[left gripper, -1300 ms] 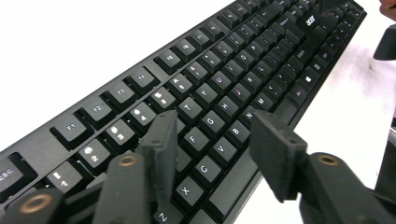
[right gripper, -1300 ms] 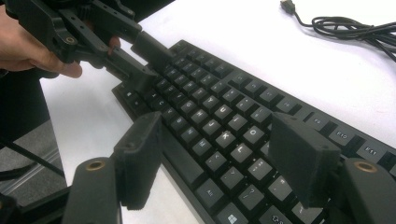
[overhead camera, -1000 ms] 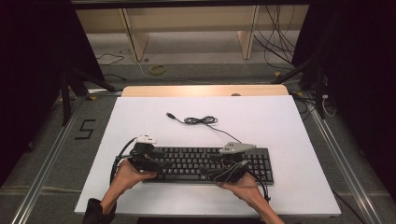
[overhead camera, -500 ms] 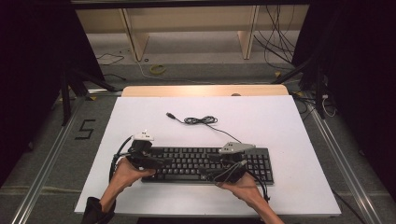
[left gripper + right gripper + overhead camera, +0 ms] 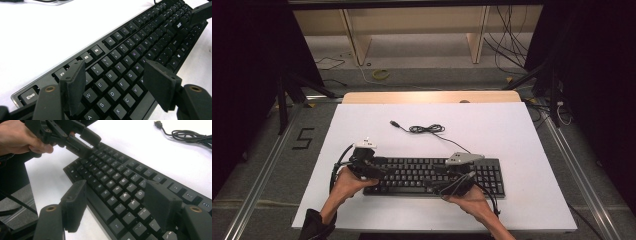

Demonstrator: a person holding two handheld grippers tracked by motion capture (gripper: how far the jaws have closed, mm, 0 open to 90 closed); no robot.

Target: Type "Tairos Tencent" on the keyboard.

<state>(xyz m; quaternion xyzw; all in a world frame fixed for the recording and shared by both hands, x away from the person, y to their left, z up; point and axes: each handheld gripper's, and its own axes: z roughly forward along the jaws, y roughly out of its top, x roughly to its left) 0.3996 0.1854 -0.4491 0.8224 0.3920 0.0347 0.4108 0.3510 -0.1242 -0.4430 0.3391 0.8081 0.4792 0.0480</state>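
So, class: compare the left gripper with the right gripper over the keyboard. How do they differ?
The left gripper hovers over the keyboard's letter end, near W, A and S; the right gripper sits nearer the middle-right keys. The left carries a white top piece, the right a grey three-cornered plate. Both are open, with nothing held between the jaws.

The worktop (image 5: pixel 522 130) is a flat white surface with a strip of pale wood along its far edge, standing on a grey floor (image 5: pixel 262 165) where a black "5" mark (image 5: pixel 303 139) lies beside its left side. A black keyboard (image 5: pixel 432 176) lies flat on the near half of the worktop, its long side parallel to the near edge. The keyboard's black cable (image 5: pixel 432 131) runs from its far edge toward the middle of the worktop, gathers there in a loose bundle, and ends in a plug (image 5: pixel 395 123) resting on the white surface just left of the bundle.
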